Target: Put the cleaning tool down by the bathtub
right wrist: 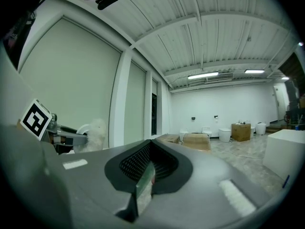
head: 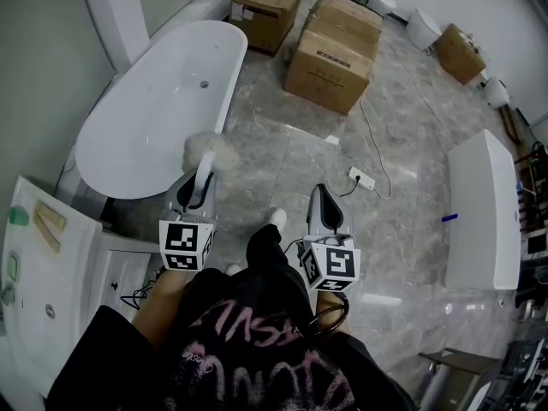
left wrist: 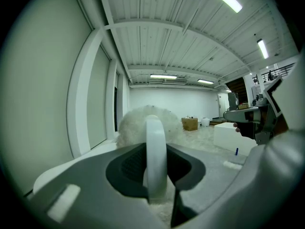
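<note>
The cleaning tool is a white-handled brush with a fluffy white head (head: 208,149). My left gripper (head: 199,188) is shut on its handle (left wrist: 155,151), and the head (left wrist: 143,122) points forward and up. It hangs in the air over the floor, just off the near end of the white freestanding bathtub (head: 158,101). Level with it on the right, my right gripper (head: 324,199) is shut with nothing in it (right wrist: 145,175). In the right gripper view, the left gripper (right wrist: 62,137) and the fluffy head (right wrist: 95,130) show at the left.
Large cardboard boxes (head: 334,50) stand beyond the tub, with toilets along the back wall. A power strip (head: 360,178) and its cable lie on the marble floor. A second white tub (head: 484,212) is at the right. A white basin unit (head: 43,264) is at my near left.
</note>
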Demonstrator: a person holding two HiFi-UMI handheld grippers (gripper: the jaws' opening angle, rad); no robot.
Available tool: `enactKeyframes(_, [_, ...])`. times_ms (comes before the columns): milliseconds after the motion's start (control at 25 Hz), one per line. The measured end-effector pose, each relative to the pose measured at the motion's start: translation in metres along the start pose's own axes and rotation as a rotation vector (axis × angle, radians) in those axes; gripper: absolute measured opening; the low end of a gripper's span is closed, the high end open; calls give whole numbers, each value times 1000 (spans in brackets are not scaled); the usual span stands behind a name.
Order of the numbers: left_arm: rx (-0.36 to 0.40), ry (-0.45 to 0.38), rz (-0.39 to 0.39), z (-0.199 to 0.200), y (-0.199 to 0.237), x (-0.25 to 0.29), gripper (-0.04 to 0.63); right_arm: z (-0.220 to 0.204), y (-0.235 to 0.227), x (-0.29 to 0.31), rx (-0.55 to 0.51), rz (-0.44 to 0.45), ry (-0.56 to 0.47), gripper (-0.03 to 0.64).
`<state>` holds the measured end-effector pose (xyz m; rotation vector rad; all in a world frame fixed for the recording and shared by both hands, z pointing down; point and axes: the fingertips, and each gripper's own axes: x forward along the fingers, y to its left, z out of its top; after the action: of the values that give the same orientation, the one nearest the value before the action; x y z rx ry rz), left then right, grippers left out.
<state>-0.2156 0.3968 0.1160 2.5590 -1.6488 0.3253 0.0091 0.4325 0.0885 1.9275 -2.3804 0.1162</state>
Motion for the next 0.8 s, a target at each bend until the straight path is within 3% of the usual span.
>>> enactKeyframes(280, [22,12,-5,-5,13,44,77,-15,-16,44,26,7,10,12])
enactKeyframes(800, [32,84,11,7,31,177,77,-27,-88,171,67,21,68,12])
